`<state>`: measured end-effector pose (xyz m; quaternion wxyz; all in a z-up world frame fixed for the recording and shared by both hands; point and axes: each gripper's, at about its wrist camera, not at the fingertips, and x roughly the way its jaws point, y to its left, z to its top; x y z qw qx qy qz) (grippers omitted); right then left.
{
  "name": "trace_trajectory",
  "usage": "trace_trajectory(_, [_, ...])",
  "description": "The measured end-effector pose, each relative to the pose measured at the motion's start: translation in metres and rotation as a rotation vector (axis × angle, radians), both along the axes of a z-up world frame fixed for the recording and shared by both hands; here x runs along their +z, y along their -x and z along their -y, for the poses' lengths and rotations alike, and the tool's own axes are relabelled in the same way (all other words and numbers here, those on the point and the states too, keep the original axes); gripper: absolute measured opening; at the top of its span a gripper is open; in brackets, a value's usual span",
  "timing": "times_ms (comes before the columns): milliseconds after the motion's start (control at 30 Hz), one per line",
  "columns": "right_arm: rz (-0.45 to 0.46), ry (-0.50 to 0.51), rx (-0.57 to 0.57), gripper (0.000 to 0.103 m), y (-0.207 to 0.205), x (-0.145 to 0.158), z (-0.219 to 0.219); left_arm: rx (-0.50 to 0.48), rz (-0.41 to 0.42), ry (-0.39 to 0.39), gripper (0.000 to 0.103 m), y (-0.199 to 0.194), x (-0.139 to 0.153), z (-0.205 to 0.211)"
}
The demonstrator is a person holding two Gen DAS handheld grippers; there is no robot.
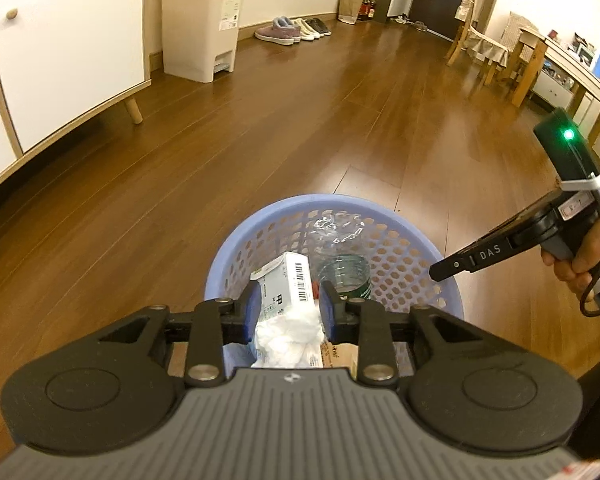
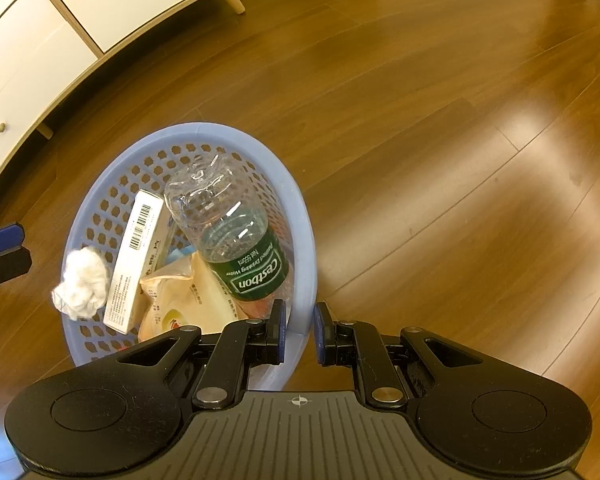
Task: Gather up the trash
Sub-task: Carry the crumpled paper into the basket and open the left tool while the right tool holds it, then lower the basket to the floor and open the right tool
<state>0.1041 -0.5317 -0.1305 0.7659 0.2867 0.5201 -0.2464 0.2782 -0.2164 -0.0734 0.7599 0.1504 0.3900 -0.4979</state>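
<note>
Lavender basket (image 2: 300, 216) on wooden floor (image 2: 439, 140), holding bottle (image 2: 236, 240), carton (image 2: 134, 268), wrappers and crumpled tissue (image 2: 82, 282). Left tool (image 1: 286, 310) parted above tissue, gripping nothing. Right tool (image 2: 300, 330) slightly parted astride basket rim, not visibly clamped.

Blue basket (image 2: 303, 216), bottle (image 2: 236, 236), box (image 2: 134, 256), tissue (image 2: 82, 278)

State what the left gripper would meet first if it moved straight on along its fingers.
Most likely the crumpled white tissue, which lies between and just beyond the left gripper fingers, atop the trash in the round lilac plastic basket. The white barcoded carton comes just behind. Depth is uncertain through the fisheye.
</note>
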Motion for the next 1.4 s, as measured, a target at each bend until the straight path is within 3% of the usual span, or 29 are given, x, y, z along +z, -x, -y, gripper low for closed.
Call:
trace_trajectory(400, [-0.003,0.000,0.004,0.010,0.001,-0.001,0.001,0.064,0.006,-0.029,0.028,-0.009,0.001,-0.026])
trace_trajectory(600, [0.006,-0.026,-0.006,0.010,0.003,-0.002,0.003,0.151,0.012,-0.056,0.028,-0.028,0.000,-0.057])
trace_trajectory(833, [0.054,-0.222,-0.159,0.009,0.030,-0.024,0.034,0.320,0.016,-0.065,0.028,-0.057,0.012,-0.108])
trace_trajectory(1000, [-0.026,-0.267,-0.326,0.009,0.081,-0.050,0.065,0.410,0.027,-0.043,0.028,-0.070,0.023,-0.144])
trace_trajectory(1067, [-0.021,-0.337,-0.356,0.009,0.092,-0.056,0.062,0.430,0.029,-0.036,0.028,-0.073,0.026,-0.153])
trace_trajectory(1267, [0.060,-0.338,-0.252,0.009,0.053,-0.037,0.033,0.460,0.018,-0.051,0.028,-0.078,0.024,-0.158])
trace_trajectory(1400, [0.076,-0.325,-0.200,0.009,0.022,-0.030,0.015,0.438,0.054,-0.064,0.031,-0.069,0.025,-0.156])
